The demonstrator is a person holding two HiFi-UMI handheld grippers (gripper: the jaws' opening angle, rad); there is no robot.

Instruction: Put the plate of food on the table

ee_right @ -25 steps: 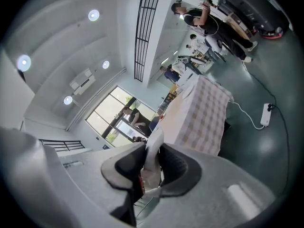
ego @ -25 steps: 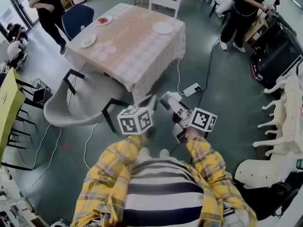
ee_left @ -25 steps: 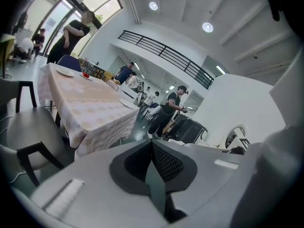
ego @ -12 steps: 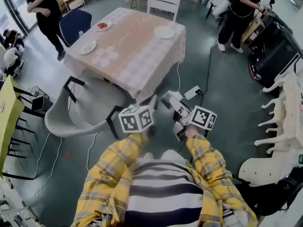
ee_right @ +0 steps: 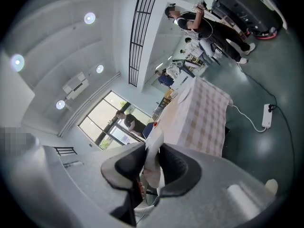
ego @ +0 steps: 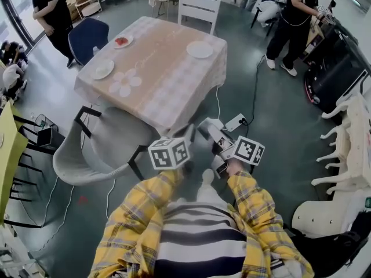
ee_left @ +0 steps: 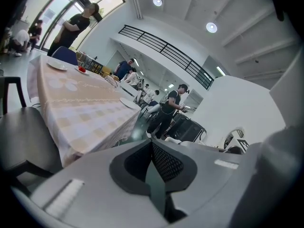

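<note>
Plate (ee_right: 153,170) sits edge-on, pinched between jaws of right gripper (ee_right: 153,147).

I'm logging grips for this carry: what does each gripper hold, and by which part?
Right gripper pinches the white plate by its rim, seen edge-on. Left gripper is shut on nothing.

In the right gripper view the plate (ee_right: 152,158) shows edge-on only. Its lower part is sunk behind the pads (ee_right: 125,167), and a reddish speck (ee_right: 140,190) down there is too little to name. In the head view the marker cubes (ego: 168,153) cover the jaws, and that plate can't be picked out. On the table (ego: 156,80), the red stuff on the far plate (ego: 122,41) is too small to identify. The top edge cuts off the person (ego: 49,4) at top left.
</note>
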